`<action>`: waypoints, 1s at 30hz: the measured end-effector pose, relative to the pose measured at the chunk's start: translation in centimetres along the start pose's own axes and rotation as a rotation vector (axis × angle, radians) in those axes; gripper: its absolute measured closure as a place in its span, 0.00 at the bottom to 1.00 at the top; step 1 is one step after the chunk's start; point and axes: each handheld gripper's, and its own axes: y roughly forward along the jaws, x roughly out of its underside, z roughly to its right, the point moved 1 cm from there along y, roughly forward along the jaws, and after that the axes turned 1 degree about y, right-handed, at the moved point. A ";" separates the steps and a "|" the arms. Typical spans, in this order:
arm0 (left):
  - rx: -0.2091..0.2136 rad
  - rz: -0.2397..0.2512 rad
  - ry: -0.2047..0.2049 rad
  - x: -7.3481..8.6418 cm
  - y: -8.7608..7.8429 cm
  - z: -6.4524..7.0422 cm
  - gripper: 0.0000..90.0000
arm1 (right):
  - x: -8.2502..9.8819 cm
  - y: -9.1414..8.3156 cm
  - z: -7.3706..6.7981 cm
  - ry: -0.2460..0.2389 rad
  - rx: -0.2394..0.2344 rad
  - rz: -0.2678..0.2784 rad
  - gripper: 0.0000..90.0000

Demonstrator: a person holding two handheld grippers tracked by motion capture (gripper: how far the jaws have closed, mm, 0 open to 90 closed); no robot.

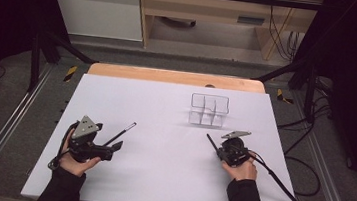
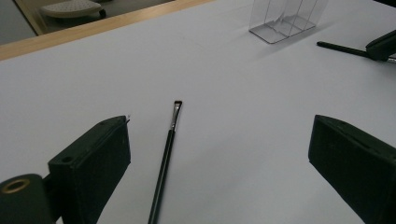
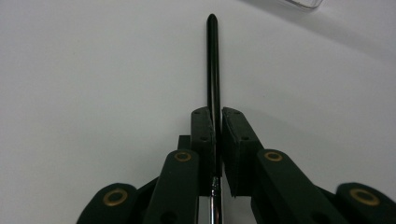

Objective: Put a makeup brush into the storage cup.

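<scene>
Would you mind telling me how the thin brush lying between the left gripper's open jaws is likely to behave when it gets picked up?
The brush looks slim and straight, so probably stiff and very light. Its round, glossy handle may roll or slip if nudged on the smooth white table. Lying flat, it leaves little height for the left gripper to pinch.

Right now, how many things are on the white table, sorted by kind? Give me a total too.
Thin black makeup brushes: 2, one lying between the open left gripper's jaws, one clamped in the right gripper
Clear plastic divided organizer: 1
Handheld grippers: 2, left gripper, right gripper
Total: 5
</scene>
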 end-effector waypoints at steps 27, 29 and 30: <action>0.006 -0.027 0.014 0.1 0.3 0.0 0.05 | -2.0 -0.4 0.1 -0.043 -0.010 -0.219 0.81; 0.006 -0.026 0.013 0.1 0.3 0.0 0.05 | -2.0 -0.3 0.0 -0.054 -0.008 -0.241 0.83; 0.007 -0.027 0.014 0.1 0.3 0.0 0.05 | -2.0 -0.2 0.0 -0.052 -0.012 -0.252 0.84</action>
